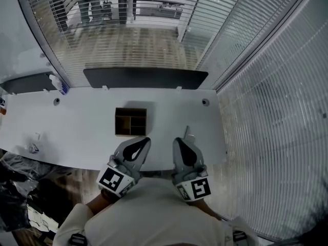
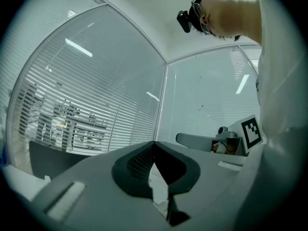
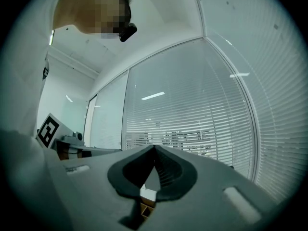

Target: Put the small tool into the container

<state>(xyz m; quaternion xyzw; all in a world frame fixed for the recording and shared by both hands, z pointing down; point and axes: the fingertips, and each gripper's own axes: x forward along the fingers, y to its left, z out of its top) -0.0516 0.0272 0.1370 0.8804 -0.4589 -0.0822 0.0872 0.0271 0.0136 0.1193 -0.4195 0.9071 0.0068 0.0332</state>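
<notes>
Glass-walled office with blinds, white table [image 1: 77,127]. Left gripper [image 1: 145,139] and right gripper [image 1: 177,140] both clenched on nothing at the near edge. Wooden container [image 1: 130,121] mid-table. Small tool [image 1: 187,132] lies on the table right of it, just ahead of right gripper

A white table [image 1: 77,122] bears a brown divided container [image 1: 130,121], a small tool [image 1: 188,134] lying right of it.
</notes>
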